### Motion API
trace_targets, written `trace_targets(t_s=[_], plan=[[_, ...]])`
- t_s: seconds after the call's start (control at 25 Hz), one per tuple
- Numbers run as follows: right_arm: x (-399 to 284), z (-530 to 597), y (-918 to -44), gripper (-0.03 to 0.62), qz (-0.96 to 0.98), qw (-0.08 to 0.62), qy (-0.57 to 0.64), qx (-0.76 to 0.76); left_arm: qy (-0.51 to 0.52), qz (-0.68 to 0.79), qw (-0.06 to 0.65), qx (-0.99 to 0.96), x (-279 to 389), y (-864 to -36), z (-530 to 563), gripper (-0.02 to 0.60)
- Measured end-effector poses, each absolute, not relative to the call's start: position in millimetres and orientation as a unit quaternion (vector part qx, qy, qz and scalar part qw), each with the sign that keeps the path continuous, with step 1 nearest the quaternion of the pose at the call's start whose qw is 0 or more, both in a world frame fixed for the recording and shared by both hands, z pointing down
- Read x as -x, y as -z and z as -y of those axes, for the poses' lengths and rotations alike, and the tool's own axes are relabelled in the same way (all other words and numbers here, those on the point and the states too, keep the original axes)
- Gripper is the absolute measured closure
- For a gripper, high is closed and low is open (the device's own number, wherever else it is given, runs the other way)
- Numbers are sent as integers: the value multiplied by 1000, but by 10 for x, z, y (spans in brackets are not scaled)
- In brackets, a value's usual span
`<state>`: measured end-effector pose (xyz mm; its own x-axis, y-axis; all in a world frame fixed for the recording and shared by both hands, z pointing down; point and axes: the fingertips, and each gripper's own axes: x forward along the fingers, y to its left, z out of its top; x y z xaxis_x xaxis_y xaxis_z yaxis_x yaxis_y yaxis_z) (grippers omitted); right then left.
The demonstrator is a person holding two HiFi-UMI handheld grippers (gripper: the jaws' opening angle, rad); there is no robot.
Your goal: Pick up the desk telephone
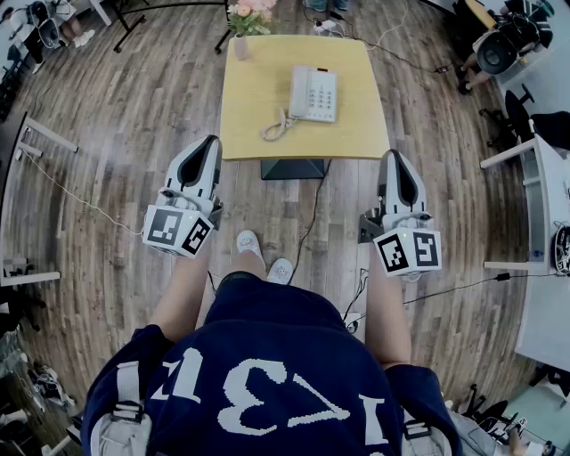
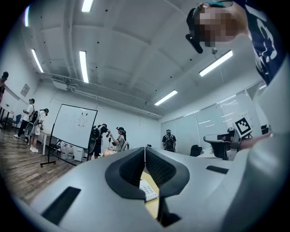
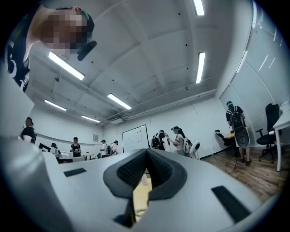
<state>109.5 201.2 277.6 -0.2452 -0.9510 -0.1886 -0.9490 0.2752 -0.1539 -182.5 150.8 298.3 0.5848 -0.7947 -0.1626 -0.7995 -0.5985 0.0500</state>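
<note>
A white desk telephone (image 1: 313, 93) with a coiled cord (image 1: 276, 126) lies on a small wooden table (image 1: 254, 98) ahead of me. My left gripper (image 1: 212, 143) hangs shut and empty just short of the table's near left corner. At the near right corner my right gripper (image 1: 392, 158) is likewise shut with nothing in it. Through the left gripper's (image 2: 145, 149) closed jaws I glimpse a bit of the telephone's keypad (image 2: 148, 190). The right gripper view shows the right gripper (image 3: 147, 152), the tabletop (image 3: 140, 197) and a pale vase (image 3: 144, 180) past its tips.
A vase of pink flowers (image 1: 247, 22) stands at the table's far left corner. A dark box (image 1: 292, 168) sits under the table and cables (image 1: 313, 214) run across the wood floor. White desks (image 1: 545, 223) stand at the right. Several people stand by a whiteboard (image 2: 72, 127).
</note>
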Motion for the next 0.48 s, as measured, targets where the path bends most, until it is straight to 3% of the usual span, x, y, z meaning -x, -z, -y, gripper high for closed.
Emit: trace_targets(t_s=[0.48], plan=[[-1018, -1982, -2650, 568, -802, 145, -3, 579, -90, -453, 20, 887, 1832, -2895, -1483, 561]])
